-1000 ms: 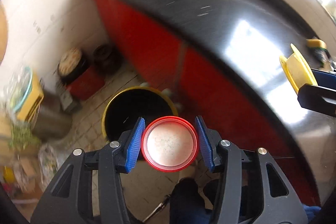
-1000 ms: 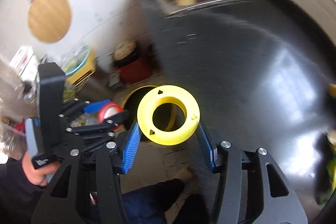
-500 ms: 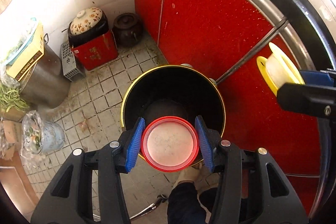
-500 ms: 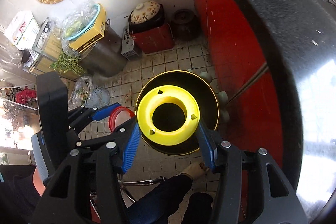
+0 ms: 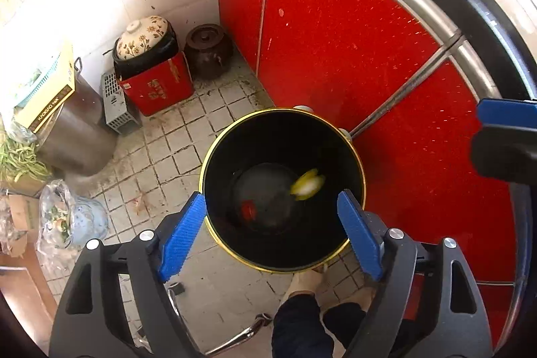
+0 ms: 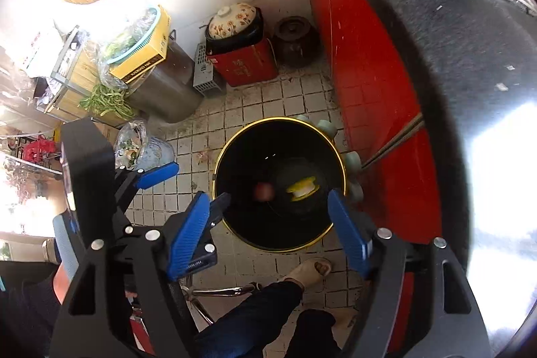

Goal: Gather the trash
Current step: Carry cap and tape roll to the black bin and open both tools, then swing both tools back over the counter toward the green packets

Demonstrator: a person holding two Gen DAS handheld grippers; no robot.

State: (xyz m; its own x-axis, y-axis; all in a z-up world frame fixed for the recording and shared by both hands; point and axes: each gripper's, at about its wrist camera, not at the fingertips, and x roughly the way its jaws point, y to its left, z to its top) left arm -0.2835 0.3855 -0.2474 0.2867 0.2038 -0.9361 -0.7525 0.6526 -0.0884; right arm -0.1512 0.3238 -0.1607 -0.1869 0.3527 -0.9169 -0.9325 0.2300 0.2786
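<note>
A black trash bin with a yellow rim [image 5: 352, 143] [image 6: 235, 136] stands on the tiled floor below both grippers. My left gripper [image 5: 270, 234] is open and empty above the bin's near rim. My right gripper [image 6: 270, 230] is open and empty above the bin too. A red lid [image 5: 248, 208] [image 6: 263, 190] and a yellow spool [image 5: 307, 185] [image 6: 300, 188] show blurred inside the bin. The left gripper also shows at the left of the right wrist view [image 6: 157, 171]; the right gripper's blue fingers [image 5: 503, 116] show at the right edge of the left wrist view.
Red cabinet doors [image 5: 335, 39] run along the right under a black counter [image 6: 453, 56]. A red box with a flowered pot [image 5: 151, 69], a brown jar [image 5: 208, 49], a steel drum [image 5: 77, 136] and bagged scraps [image 5: 63, 217] stand on the floor to the left. My foot [image 6: 312, 269] is by the bin.
Both grippers have opened. The red lid has left the left gripper and the yellow spool has left the right one; both are now down inside the bin.
</note>
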